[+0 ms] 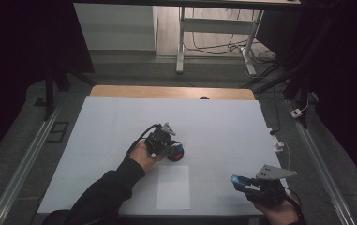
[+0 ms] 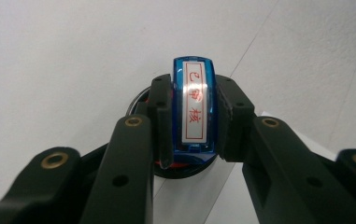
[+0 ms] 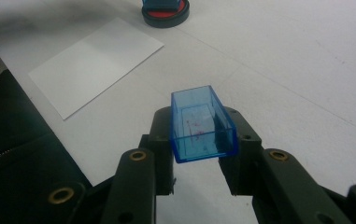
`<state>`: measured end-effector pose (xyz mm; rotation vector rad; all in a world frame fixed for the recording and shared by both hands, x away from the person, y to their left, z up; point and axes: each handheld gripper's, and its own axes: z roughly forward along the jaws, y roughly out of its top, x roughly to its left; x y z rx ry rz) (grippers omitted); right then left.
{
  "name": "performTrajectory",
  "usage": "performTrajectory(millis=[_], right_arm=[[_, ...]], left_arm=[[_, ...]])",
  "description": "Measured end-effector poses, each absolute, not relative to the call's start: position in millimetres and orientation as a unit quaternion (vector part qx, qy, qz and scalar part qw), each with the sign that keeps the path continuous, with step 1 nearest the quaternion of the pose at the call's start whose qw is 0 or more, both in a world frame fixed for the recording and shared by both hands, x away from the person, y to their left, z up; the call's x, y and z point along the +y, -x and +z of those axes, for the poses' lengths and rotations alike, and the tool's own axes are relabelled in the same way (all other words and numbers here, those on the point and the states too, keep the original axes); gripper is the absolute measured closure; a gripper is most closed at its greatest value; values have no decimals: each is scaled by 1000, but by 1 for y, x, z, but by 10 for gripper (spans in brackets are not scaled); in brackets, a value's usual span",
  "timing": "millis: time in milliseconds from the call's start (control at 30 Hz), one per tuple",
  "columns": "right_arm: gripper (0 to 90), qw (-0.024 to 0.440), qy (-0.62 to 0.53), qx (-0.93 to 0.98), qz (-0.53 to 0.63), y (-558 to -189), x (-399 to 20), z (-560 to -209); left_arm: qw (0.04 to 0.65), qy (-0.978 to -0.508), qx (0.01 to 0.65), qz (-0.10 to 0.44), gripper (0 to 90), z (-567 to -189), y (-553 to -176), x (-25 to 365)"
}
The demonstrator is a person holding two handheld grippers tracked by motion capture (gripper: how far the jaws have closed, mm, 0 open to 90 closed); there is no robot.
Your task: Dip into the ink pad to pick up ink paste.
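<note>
White covering spreads over the table [image 1: 120, 122] in the high view, with a wooden edge showing at its far side. Near the middle the left gripper [image 1: 172, 149] points down at a round black ink pad [image 1: 178, 154] with a red centre, and a dark-sleeved forearm leads back from it. Just nearer lies a sheet of paper [image 1: 173, 186], flat and apart from the pad. At the lower right the right gripper [image 1: 236, 180] hangs over the table's near edge, a blue cap [image 1: 237, 179] at its tip.

In the left gripper view the black jaws are pinched on a blue stamp [image 2: 194, 109] whose white label bears red characters. The stamp stands over the ink pad [image 2: 180, 169], whose dark rim and a sliver of red show beneath it; whether it touches the red surface cannot be told.

In the right gripper view the jaws are clamped on the clear blue cap [image 3: 202, 123], a hollow rectangular box with its open end facing away. Beyond lie the paper [image 3: 96, 63] and, further off, the ink pad [image 3: 165, 17].
</note>
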<state>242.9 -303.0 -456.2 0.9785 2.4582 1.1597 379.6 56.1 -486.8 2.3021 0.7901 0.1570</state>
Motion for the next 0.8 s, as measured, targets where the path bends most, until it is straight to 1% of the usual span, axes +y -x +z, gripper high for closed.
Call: performTrajectory(millis=[100,467,800], right_arm=[[683,125,-336,844,399,-243,-303,-456],[683,127,-334,844,400,-243,-303,-456],[683,129,-334,844,400,-242,-303,-456]], left_arm=[[352,-881,311,51,707,-488,-381,59],[346,-890,286,82,706,-487,-376,54],[357,-888,275,87,705,-483,-373,54]])
